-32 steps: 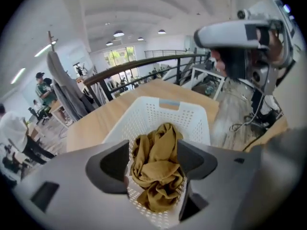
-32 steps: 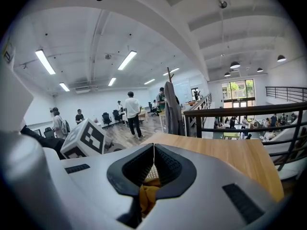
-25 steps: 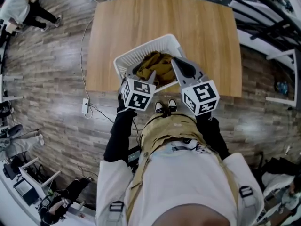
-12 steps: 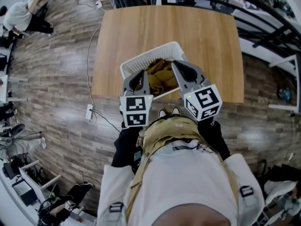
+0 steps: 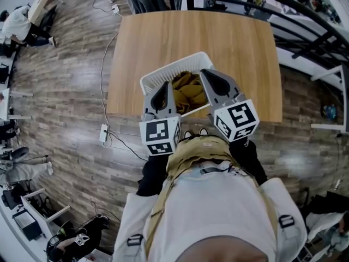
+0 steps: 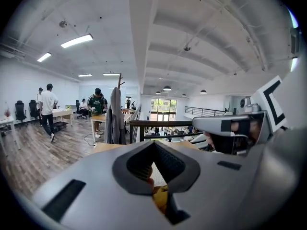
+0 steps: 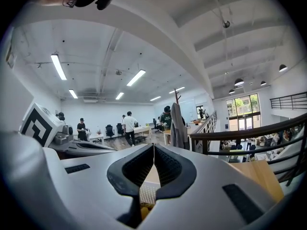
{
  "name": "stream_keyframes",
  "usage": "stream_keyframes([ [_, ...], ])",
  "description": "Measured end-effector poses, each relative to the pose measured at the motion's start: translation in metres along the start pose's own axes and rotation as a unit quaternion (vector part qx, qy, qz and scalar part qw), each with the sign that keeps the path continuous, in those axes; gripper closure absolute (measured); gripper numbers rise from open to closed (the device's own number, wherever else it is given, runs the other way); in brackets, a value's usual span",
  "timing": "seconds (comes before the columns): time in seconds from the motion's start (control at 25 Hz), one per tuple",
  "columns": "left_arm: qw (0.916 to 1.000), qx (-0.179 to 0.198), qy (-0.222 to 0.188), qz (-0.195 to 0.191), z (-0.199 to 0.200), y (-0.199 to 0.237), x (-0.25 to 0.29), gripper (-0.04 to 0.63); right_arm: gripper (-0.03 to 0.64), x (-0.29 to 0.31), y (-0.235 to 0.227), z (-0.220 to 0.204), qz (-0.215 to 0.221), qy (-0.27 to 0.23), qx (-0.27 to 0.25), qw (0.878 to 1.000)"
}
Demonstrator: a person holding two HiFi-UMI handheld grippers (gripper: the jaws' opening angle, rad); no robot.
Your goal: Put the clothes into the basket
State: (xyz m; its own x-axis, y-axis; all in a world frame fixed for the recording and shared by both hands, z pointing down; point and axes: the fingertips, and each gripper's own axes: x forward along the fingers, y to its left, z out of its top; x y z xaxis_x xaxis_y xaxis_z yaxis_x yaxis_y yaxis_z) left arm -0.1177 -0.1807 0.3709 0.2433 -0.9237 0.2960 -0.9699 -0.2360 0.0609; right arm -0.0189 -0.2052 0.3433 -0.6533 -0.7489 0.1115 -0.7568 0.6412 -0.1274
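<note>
A white slatted basket stands at the near edge of the wooden table, and a mustard-yellow garment lies bunched inside it. Both grippers hover over the basket's near side, pointing away from me and nearly level. My left gripper is shut with nothing between its jaws; in the left gripper view its tips meet and a bit of the yellow garment shows below them. My right gripper is shut and empty too, its tips touching above the basket's mesh.
The table's near edge runs just in front of my shoes. A cable and power strip lie on the plank floor at the left. A dark railing runs past the table's far right. People work at desks far left.
My left gripper has come up out of the basket and rolled upright, its marker cube now facing me squarely. The right gripper has risen a little. The garment stays in the basket.
</note>
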Motion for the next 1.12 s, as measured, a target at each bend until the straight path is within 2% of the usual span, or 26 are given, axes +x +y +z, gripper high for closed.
stream_keyframes([
  [0.4, 0.9972, -0.023, -0.071, 0.005, 0.036, 0.003, -0.007, 0.597, 0.595, 0.0, -0.004, 0.025, -0.002, -0.046, -0.005, 0.999],
  [1.12, 0.9959, -0.024, -0.086, 0.006, 0.042, 0.001, -0.01, 0.597, 0.597, -0.008, -0.008, 0.031, -0.019, -0.061, -0.012, 0.998],
])
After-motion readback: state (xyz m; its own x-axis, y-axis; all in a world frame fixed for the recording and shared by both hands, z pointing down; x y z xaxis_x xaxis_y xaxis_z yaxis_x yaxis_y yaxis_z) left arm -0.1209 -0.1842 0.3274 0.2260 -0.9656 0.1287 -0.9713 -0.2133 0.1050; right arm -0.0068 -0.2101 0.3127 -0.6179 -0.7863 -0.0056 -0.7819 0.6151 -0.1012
